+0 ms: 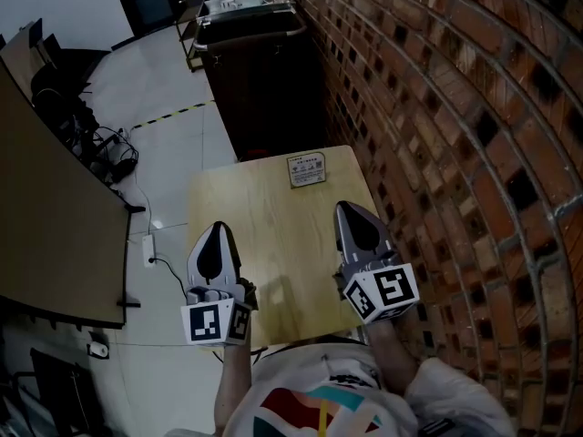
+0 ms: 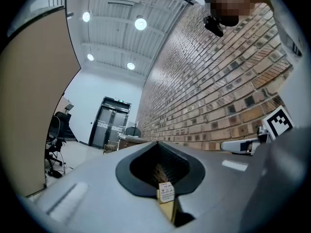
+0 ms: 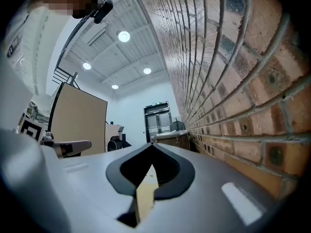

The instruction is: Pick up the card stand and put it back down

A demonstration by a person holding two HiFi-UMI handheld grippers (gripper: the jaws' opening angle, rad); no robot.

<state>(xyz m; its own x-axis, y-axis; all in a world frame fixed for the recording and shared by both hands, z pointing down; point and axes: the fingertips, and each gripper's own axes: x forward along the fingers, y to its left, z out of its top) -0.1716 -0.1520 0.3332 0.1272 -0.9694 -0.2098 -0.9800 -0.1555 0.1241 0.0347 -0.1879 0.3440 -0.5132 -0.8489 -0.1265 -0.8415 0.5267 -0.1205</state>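
The card stand [image 1: 306, 169], a small upright sign with a printed sheet, stands at the far edge of the light wooden table [image 1: 273, 235]. My left gripper [image 1: 217, 227] rests over the table's near left side, shut and empty. My right gripper [image 1: 344, 207] rests over the near right side, also shut and empty. Both are well short of the stand. In the left gripper view the card stand [image 2: 166, 192] shows through the hole behind the closed jaws of the left gripper [image 2: 158, 142]. In the right gripper view the right gripper [image 3: 151, 144] frames only a strip of table [image 3: 145, 198].
A brick wall [image 1: 455, 107] runs close along the table's right side. A dark cabinet [image 1: 260, 80] stands just beyond the table's far edge. A beige partition [image 1: 55, 226] and floor cables [image 1: 109, 153] lie to the left, with a power strip [image 1: 148, 248] beside the table.
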